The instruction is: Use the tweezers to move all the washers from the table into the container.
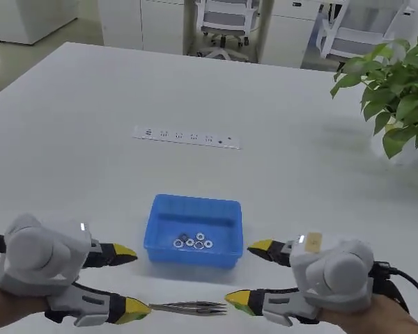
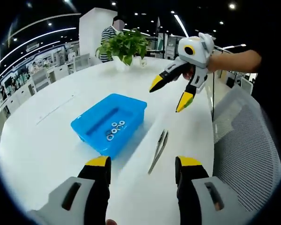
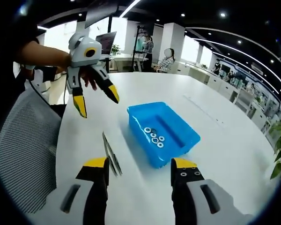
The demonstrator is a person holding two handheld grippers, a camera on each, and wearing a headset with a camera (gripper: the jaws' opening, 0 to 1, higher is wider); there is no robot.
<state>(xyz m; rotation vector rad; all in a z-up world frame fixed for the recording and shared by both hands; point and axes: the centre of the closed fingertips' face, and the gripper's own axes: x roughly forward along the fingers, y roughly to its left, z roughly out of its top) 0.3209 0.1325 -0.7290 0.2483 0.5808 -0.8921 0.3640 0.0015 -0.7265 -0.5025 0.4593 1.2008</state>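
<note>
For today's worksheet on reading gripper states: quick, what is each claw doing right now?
Left claw: open, holding nothing.
Right claw: open, holding nothing.
The tweezers lie loose between them.

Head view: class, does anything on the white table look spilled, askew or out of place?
Nothing stands out. The small metal washers sit together inside the blue plastic container, and the slim metal tweezers lie flat on the white table before it, between the open left gripper and right gripper.
</note>
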